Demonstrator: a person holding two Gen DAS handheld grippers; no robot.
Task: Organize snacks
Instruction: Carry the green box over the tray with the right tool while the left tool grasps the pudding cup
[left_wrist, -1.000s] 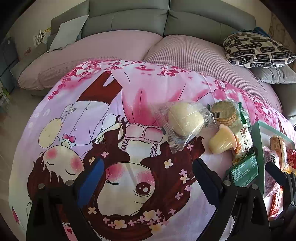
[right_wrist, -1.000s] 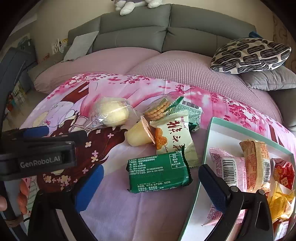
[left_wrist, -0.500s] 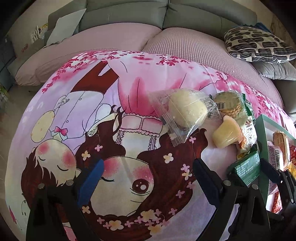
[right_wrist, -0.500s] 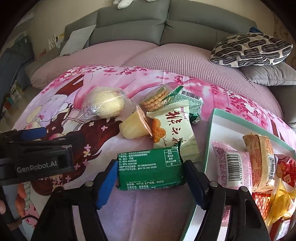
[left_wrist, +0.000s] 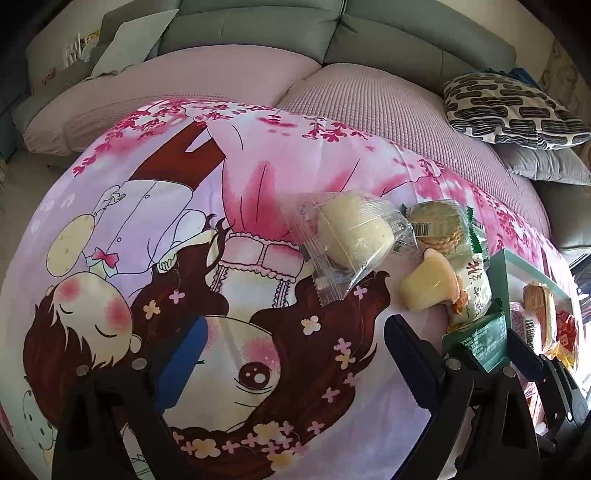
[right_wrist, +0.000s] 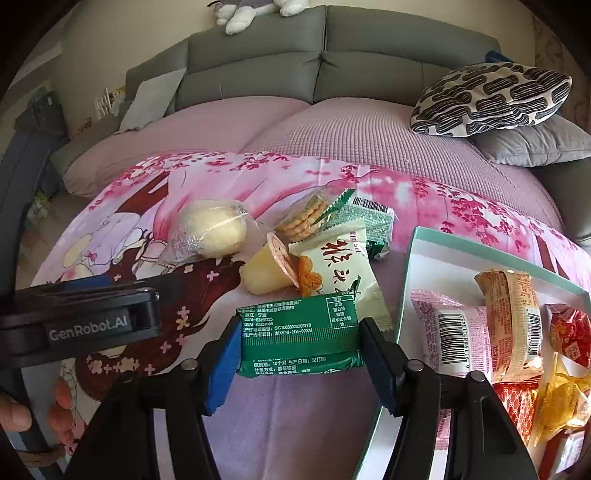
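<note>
"GenRobot.AI"-marked left gripper (right_wrist: 92, 325); right gripper (right_wrist: 299, 354) apparently pinching green packet (right_wrist: 299, 332).

A pink cartoon-printed cloth with cherry blossoms and a brown-haired girl (left_wrist: 229, 229) covers the carrying surface, which stands against a mauve-covered grey sofa (right_wrist: 332, 122). Directly on the cloth lie a pale round bun in clear wrapping (right_wrist: 210, 230), a yellow jelly cup with a pink foil lid (right_wrist: 267, 271), a clear-and-green packet of round crackers (right_wrist: 306, 219), a cream packet with red characters (right_wrist: 340, 269) and a dark green foil packet (right_wrist: 299, 338). To their right stands a shallow teal-rimmed white box (right_wrist: 480, 245), holding more wrapped snacks.
</note>
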